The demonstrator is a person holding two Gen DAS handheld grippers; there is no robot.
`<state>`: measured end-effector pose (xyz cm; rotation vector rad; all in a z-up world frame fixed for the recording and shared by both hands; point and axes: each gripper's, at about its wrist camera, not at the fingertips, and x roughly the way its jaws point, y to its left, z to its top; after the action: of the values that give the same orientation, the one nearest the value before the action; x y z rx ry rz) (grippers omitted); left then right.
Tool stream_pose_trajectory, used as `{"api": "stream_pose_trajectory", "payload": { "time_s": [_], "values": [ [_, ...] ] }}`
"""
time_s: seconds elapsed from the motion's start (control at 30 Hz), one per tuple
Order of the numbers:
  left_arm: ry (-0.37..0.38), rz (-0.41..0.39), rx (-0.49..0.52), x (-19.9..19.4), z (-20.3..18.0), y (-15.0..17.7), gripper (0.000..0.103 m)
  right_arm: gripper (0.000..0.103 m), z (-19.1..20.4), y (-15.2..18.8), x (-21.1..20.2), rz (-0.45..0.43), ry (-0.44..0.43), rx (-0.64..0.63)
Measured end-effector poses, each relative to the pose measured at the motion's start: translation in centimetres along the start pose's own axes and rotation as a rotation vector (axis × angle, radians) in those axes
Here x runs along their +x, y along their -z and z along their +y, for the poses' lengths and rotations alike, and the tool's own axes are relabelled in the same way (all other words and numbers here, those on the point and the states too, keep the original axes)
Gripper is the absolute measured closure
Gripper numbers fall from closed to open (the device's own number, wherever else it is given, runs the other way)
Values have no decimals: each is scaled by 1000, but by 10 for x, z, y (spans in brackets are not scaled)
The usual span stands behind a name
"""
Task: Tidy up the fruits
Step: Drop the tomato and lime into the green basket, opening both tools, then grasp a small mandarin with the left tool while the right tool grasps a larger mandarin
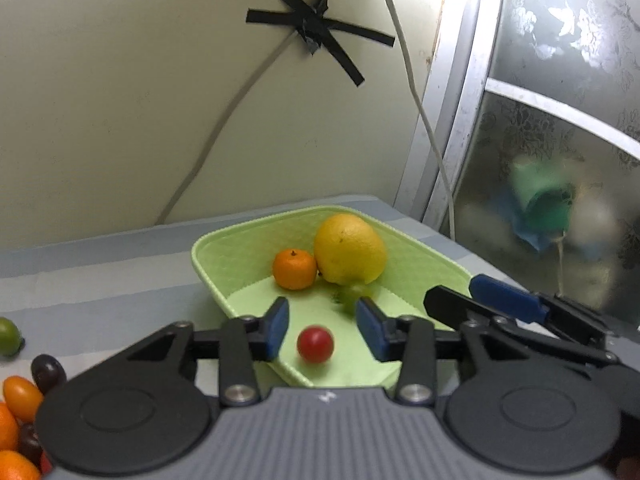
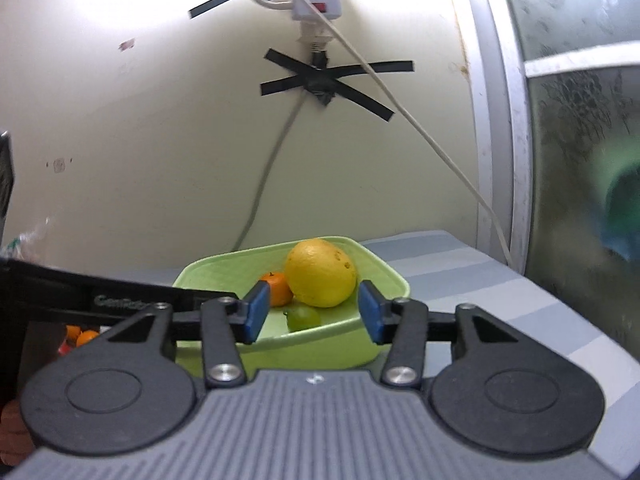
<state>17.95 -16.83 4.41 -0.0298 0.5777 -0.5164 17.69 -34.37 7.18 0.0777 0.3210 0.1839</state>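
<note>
Tools point(image 1: 322, 330) point(image 2: 312, 312) open over green tray point(image 1: 224, 248)

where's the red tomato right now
Left wrist view: the red tomato lies in the green tray, nearest the camera, apart from the orange and lemon.

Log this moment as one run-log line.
left gripper: open, empty | right gripper: open, empty | light green plastic tray: large yellow citrus, small orange mandarin, red cherry tomato

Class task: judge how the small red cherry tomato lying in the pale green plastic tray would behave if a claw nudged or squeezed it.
The small red cherry tomato looks round and glossy, so it would probably roll across the pale green plastic tray and might slip. Its thin-looking skin suggests gentle squeezing.
</note>
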Motion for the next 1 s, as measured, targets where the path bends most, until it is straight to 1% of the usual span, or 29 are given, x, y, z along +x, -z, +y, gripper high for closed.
{"api": "stream_pose_trajectory", "payload": {
  "time_s": [0.1, 0.17, 0.3, 0.37, 0.43, 0.5, 0.57, 0.6, 0.63, 0.67, 0.7, 0.73, 0.77, 0.8, 0.87, 0.9, 0.93, 1.0],
  "values": [
    [9, -27, -10, -19, 4, 0, 62, 52, -8, -1, 1, -4, 6, 49],
    [6, -57, -17, -41, 13, 5, 62, 52, -13, -1, 2, -5, 11, 80],
    [-43, -107, -38, -94, 47, 24, 61, 52, -24, -1, 3, 7, 25, 145],
    [-105, -141, -50, -125, 72, 39, 60, 52, -29, -2, 6, 22, 32, 177],
    [-200, -162, -69, -153, 100, 57, 59, 52, -31, -1, 5, 17, 46, 198],
    [-299, -160, -98, -175, 130, 76, 59, 52, -30, -1, 2, 3, 66, 203],
    [-398, -144, -132, -187, 155, 92, 59, 52, -29, 0, -3, -14, 96, 207],
    [-422, -139, -162, -191, 166, 99, 59, 52, -28, 0, -7, -24, 113, 215],
    [-430, -135, -195, -194, 176, 105, 59, 52, -25, 0, -13, -39, 119, 231],
    [-425, -128, -244, -195, 185, 109, 60, 52, -23, 0, -20, -55, 109, 247],
    [-385, -137, -306, -198, 194, 110, 59, 52, -17, 1, -29, -73, 88, 266],
    [-375, -161, -323, -201, 197, 110, 59, 52, -10, 2, -36, -80, 62, 279],
    [-384, -171, -325, -201, 197, 111, 58, 52, 1, 4, -41, -76, 27, 281],
    [-379, -164, -324, -199, 197, 109, 58, 52, 15, 6, -45, -63, -16, 264],
    [-357, -163, -310, -198, 195, 109, 59, 52, 48, 9, -48, -15, -100, 186],
    [-354, -173, -301, -199, 193, 109, 58, 52, 68, 11, -45, 25, -147, 123],
    [-349, -181, -293, -201, 192, 109, 58, 52, 85, 12, -42, 53, -178, 65],
    [-339, -190, -282, -201, 192, 111, 58, 53, 123, 17, -35, 100, -216, -91]
  ]
}}
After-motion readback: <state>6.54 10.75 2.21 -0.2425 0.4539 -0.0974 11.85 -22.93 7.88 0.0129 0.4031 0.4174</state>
